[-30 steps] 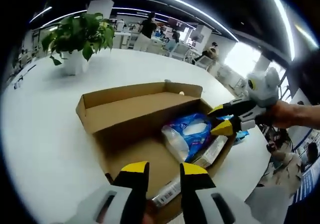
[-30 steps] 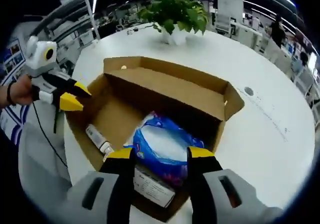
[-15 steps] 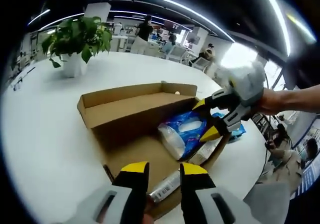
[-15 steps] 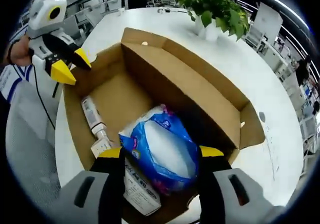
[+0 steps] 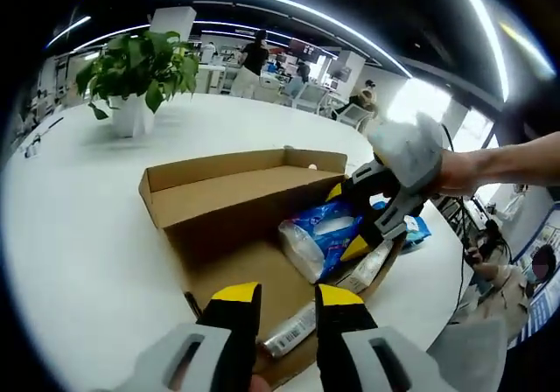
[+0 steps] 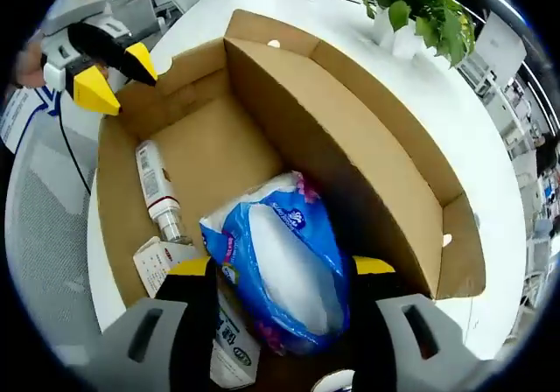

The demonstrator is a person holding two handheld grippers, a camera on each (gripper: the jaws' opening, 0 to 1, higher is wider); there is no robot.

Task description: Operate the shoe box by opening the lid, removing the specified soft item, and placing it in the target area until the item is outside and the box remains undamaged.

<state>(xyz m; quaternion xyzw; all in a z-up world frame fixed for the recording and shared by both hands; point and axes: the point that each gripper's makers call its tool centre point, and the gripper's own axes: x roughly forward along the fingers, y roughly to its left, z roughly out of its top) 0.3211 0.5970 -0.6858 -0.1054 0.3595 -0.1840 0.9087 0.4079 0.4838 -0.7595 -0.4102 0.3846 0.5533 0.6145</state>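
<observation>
An open brown cardboard shoe box (image 5: 229, 188) (image 6: 350, 138) lies on a white round table, its lid flap folded back. Inside lies a soft blue-and-white plastic pack (image 5: 325, 232) (image 6: 278, 256). My right gripper (image 6: 282, 268) is low in the box, open, with one jaw on each side of the pack; whether the jaws touch it is unclear. It enters the left gripper view from the right as the right gripper (image 5: 347, 220). My left gripper (image 5: 288, 296) is open with nothing in it, above the box's near end, and appears as the left gripper (image 6: 116, 75) by the box corner.
A white tube (image 6: 155, 189) (image 5: 292, 330) and a white carton (image 6: 226, 350) (image 5: 368, 268) also lie in the box. A potted green plant (image 5: 140, 66) (image 6: 411, 3) stands further back on the table. A blue item (image 5: 418, 231) lies beyond the box. People are in the background.
My right gripper has dropped lower into the box, so its jaws now straddle the blue pack. The left gripper has stayed by the box's end.
</observation>
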